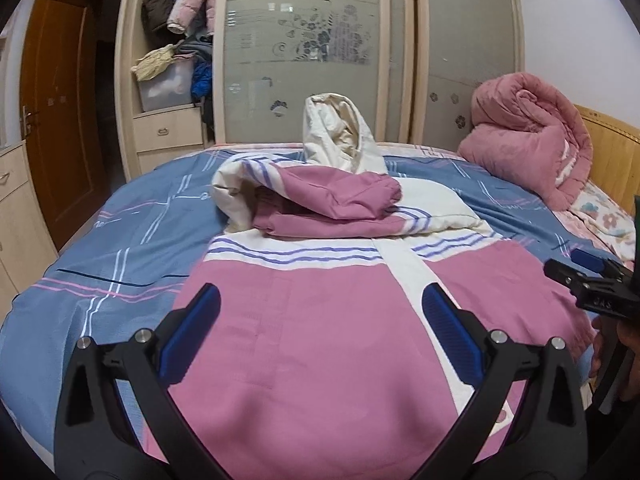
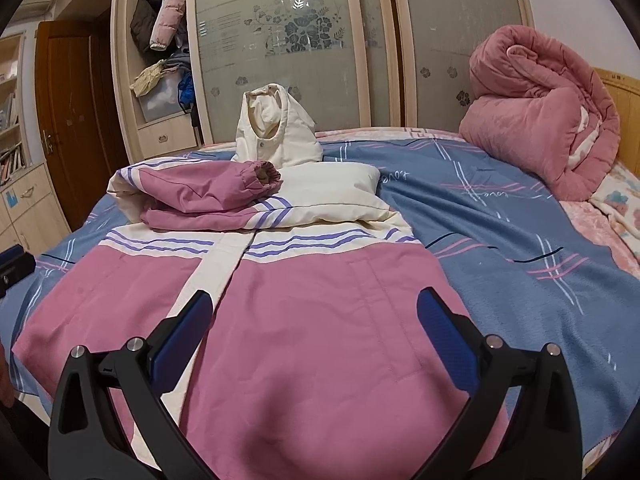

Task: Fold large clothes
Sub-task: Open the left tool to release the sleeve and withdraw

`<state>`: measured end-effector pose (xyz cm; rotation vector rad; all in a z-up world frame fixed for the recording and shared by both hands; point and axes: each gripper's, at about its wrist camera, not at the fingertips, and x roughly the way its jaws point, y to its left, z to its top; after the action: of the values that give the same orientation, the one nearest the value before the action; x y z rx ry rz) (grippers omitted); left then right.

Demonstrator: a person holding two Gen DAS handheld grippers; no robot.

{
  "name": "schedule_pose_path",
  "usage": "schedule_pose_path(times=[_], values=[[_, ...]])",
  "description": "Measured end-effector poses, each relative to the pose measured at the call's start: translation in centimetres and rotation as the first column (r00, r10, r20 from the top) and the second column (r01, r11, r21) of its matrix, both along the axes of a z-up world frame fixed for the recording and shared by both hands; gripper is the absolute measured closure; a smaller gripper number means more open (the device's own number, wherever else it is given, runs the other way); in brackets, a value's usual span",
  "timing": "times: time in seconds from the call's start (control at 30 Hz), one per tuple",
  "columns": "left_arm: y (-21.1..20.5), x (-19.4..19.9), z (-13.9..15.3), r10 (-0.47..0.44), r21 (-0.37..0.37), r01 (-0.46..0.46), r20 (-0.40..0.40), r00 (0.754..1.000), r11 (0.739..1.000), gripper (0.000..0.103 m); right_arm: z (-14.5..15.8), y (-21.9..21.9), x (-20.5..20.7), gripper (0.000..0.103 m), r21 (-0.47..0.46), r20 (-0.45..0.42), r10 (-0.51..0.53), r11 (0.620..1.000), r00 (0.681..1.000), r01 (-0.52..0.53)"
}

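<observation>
A pink and cream padded jacket [image 1: 320,320] [image 2: 304,312] lies front up on the bed, purple stripes across its chest. Both sleeves [image 1: 332,200] [image 2: 208,192] are folded in over the chest, the pink one on top. Its cream hood [image 1: 340,136] [image 2: 276,132] stands upright at the far end. My left gripper [image 1: 320,320] hovers open over the jacket's lower half, nothing between its blue pads. My right gripper [image 2: 314,328] is open too, above the hem on the other side; its tip shows at the right edge of the left wrist view [image 1: 588,276].
A blue checked bedspread [image 1: 120,240] [image 2: 500,216] covers the bed. A rolled pink quilt [image 1: 532,140] [image 2: 548,112] sits at the far right by the wooden headboard [image 1: 612,148]. Behind stand a wardrobe with frosted sliding doors [image 1: 304,40] and a brown door [image 1: 60,100].
</observation>
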<state>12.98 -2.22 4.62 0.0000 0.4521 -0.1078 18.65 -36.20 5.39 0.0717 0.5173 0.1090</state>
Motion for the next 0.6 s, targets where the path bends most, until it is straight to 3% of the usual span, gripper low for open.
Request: schedule_pose_path(times=[0.27, 0.6], values=[[1.0, 0.5, -0.3, 0.041, -0.029, -0.042, -0.020, 0.999, 0.999, 0.002, 0.4, 0.5, -0.5, 0.001, -0.025, 0.020, 0.009, 1.000, 1.000, -0.008], [-0.1, 1.1, -1.1, 0.047, -0.006, -0.047, -0.035, 0.998, 0.999, 0.002, 0.8, 0.3, -1.0, 0.001, -0.021, 0.029, 0.015, 1.000, 0.999, -0.014]])
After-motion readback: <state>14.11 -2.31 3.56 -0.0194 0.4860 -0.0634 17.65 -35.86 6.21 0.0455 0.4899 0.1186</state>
